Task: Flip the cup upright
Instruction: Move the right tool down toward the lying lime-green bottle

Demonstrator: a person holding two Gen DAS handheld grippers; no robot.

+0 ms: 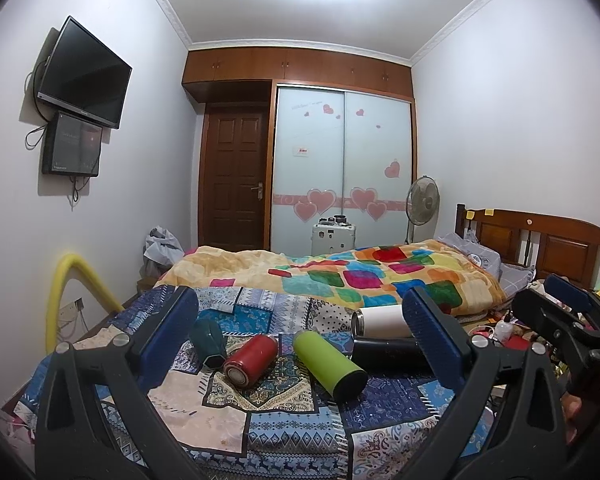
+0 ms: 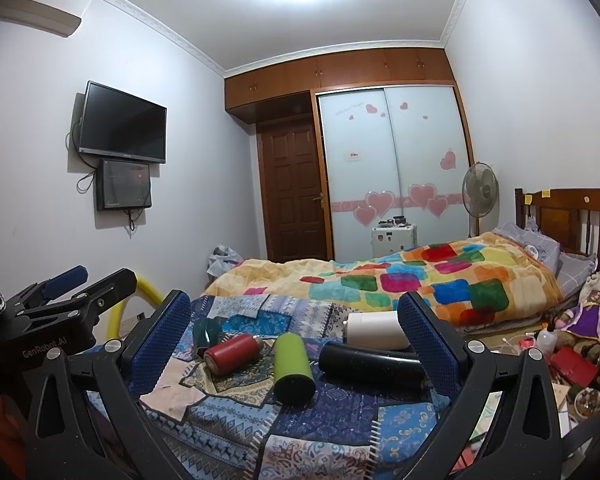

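Note:
Several cups lie on their sides on a patterned blue cloth (image 1: 284, 432): a dark teal faceted cup (image 1: 208, 340), a red cup (image 1: 252, 360), a green cup (image 1: 328, 364), a black cup (image 1: 384, 352) and a white cup (image 1: 380, 320). All show in the right wrist view too: teal (image 2: 206, 330), red (image 2: 232, 354), green (image 2: 293, 368), black (image 2: 370, 364), white (image 2: 376, 330). My left gripper (image 1: 300, 344) is open and empty, above and short of the cups. My right gripper (image 2: 296, 340) is open and empty, likewise held back from them.
A bed with a colourful quilt (image 1: 360, 276) lies behind the cloth. A yellow foam tube (image 1: 72, 296) arches at the left. Clutter with a small bottle (image 2: 548, 338) sits at the right. The other gripper shows at each view's edge (image 1: 568, 320).

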